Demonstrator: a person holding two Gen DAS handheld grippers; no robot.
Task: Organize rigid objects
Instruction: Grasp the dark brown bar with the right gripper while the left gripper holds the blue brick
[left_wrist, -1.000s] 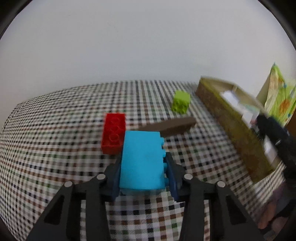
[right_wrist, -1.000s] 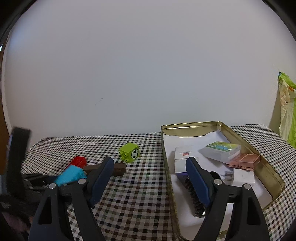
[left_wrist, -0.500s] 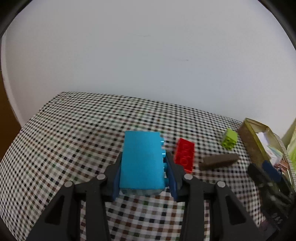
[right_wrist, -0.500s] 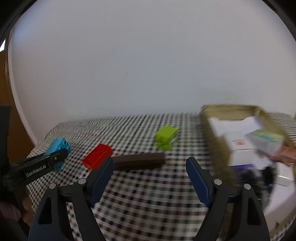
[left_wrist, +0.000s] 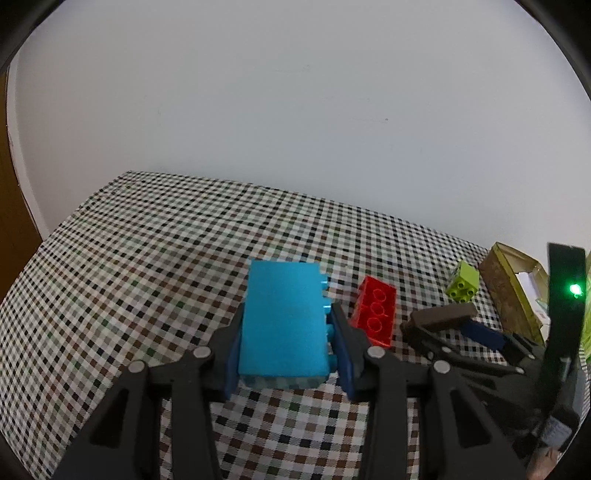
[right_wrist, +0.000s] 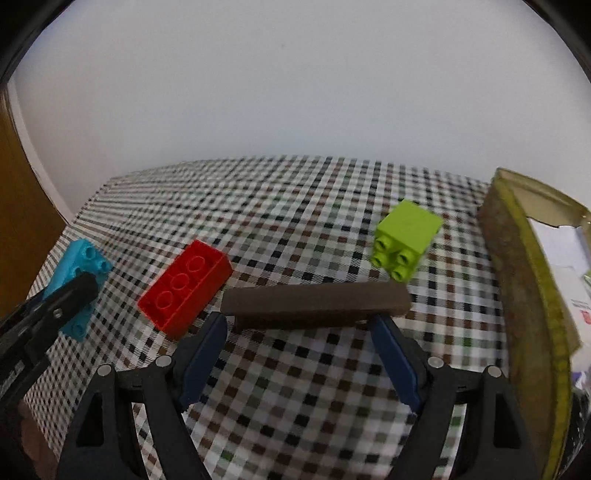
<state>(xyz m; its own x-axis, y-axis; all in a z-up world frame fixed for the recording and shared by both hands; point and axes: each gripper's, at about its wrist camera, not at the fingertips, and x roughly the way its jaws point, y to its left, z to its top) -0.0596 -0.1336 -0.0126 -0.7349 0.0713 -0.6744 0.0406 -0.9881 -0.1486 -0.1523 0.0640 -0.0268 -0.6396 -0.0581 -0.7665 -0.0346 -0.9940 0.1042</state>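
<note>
Care now: with the left tool (left_wrist: 284, 328) clenched on the blue brick (left_wrist: 282, 317), the right tool (right_wrist: 297, 334), empty jaws opening, should straddle the brown bar (right_wrist: 314, 302) squarely across its narrow width before closing.

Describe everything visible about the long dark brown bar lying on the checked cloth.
The long dark brown rectangular bar is matte and plain-faced, with no studs showing; its material cannot be told. It lies flat on the checked tablecloth, lengthwise across the right wrist view. The red studded plastic brick lies near its left end, the lime green studded cube beyond its right end. The right tongs, opening, straddle it without touching.
</note>
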